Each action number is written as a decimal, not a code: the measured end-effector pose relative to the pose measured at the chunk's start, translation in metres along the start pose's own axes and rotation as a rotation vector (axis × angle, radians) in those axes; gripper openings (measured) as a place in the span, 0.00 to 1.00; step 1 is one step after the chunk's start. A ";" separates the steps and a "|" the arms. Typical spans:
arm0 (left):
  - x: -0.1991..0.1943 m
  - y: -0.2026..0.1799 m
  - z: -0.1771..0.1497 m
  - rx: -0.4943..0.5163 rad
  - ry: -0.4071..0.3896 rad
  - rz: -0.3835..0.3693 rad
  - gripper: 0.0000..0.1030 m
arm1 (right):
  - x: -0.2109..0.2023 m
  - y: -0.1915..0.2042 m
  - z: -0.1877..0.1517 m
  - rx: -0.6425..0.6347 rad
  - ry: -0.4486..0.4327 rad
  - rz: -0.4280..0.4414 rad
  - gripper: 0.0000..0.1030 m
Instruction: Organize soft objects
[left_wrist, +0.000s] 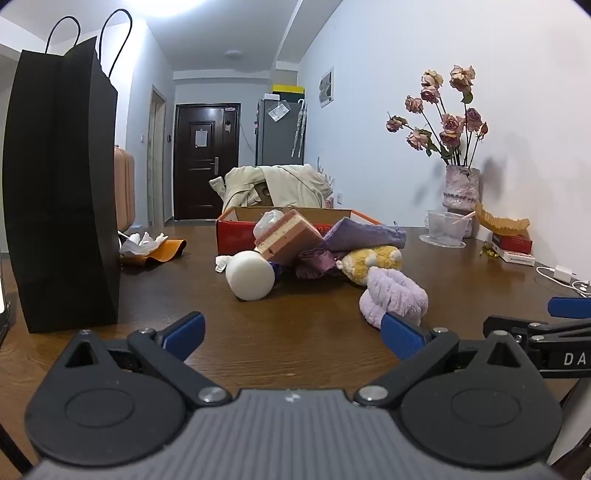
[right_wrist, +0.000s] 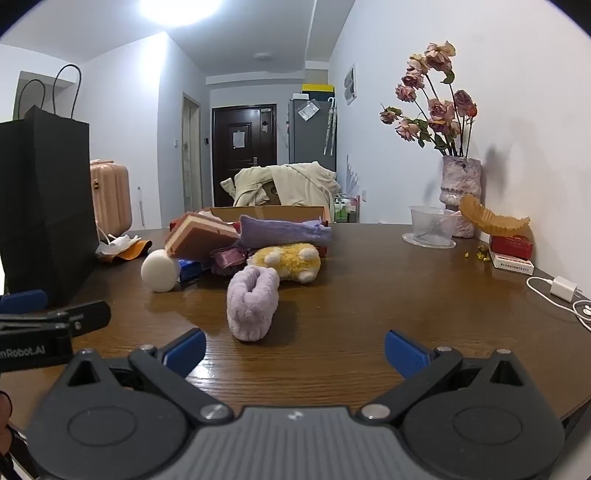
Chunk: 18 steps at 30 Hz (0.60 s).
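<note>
Resting low over the brown wooden surface (right_wrist: 369, 295), both the left gripper (left_wrist: 291, 332) and right gripper (right_wrist: 294, 347) hold fingers released, the fluffy lilac plush slipper (right_wrist: 253, 304) lying at twelve o'clock.

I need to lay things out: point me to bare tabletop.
Bare wood lies between both grippers and the lilac scrunchie, and right of the yellow plush toward the charger. Crowded: the pile before the orange box, and the vase corner.
</note>
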<state>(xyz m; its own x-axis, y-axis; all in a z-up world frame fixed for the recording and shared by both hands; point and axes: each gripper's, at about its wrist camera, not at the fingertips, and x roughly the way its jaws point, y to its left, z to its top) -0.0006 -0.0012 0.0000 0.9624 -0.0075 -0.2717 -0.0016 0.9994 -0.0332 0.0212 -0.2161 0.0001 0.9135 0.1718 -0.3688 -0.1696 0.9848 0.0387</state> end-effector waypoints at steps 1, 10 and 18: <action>0.003 0.002 0.002 -0.021 0.030 -0.004 1.00 | 0.000 0.000 0.000 0.001 0.001 -0.001 1.00; 0.015 -0.004 0.002 0.029 0.018 -0.003 1.00 | 0.008 -0.005 0.000 0.041 0.008 -0.011 1.00; 0.024 -0.006 0.002 0.051 0.043 -0.028 1.00 | 0.010 -0.002 0.001 0.034 0.007 0.003 1.00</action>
<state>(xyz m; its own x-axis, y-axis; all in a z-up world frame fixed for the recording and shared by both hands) 0.0229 -0.0073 -0.0040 0.9491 -0.0360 -0.3128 0.0403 0.9992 0.0075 0.0312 -0.2161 -0.0031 0.9102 0.1750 -0.3753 -0.1599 0.9846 0.0713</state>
